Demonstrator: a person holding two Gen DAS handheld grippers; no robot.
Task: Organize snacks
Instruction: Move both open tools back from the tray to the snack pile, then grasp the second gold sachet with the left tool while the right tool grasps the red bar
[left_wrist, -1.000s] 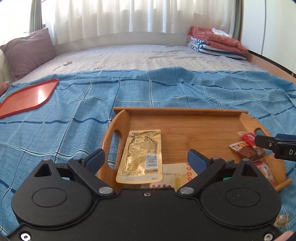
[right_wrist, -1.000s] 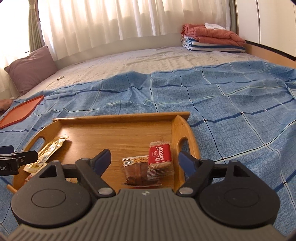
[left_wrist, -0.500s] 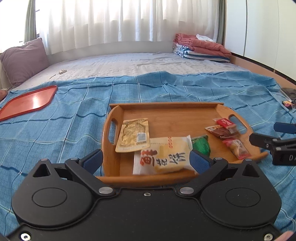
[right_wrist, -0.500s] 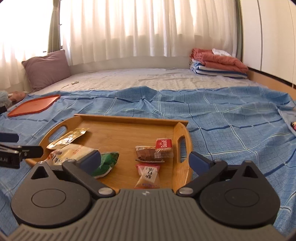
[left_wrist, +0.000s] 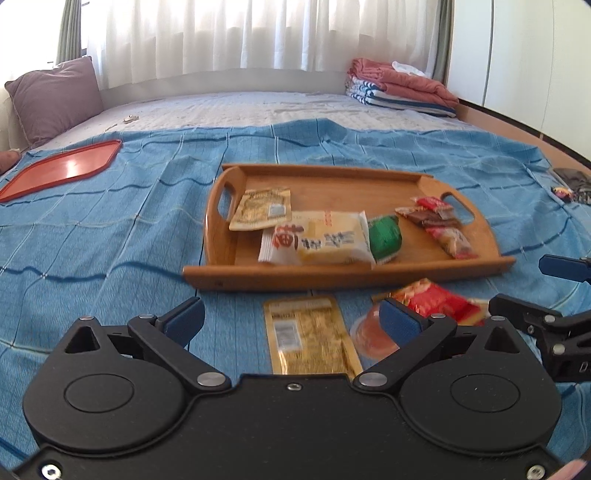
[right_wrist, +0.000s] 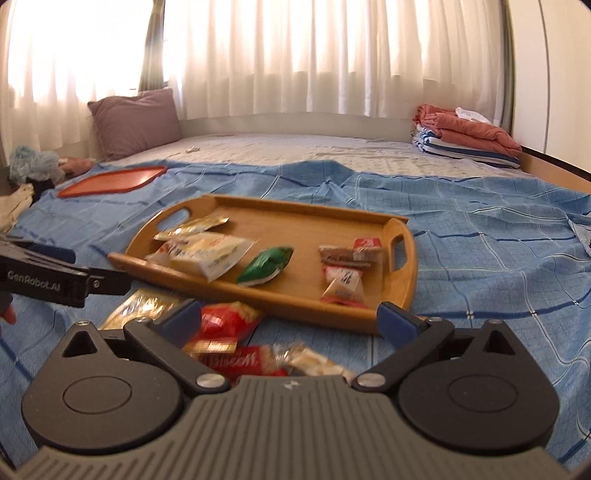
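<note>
Gold snack pouch (left_wrist: 312, 339) on bed: light, floppy, slippery; pinch a flat edge | left gripper (left_wrist: 291, 319), right gripper (right_wrist: 289, 321): jaws apart, empty

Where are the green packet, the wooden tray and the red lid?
green packet (right_wrist: 266, 266), right wrist view, middle of its wrapper
wooden tray (left_wrist: 351, 275), left wrist view, near rim
red lid (left_wrist: 62, 170), left wrist view, flat centre

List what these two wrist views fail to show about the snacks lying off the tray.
- Gold packet: left view, near end hidden by the left tool's body.
- Jelly cup: left view, partly behind a tool finger.
- Biscoff packet: right view, blurred, lower edge hidden by the right tool's body.
</note>
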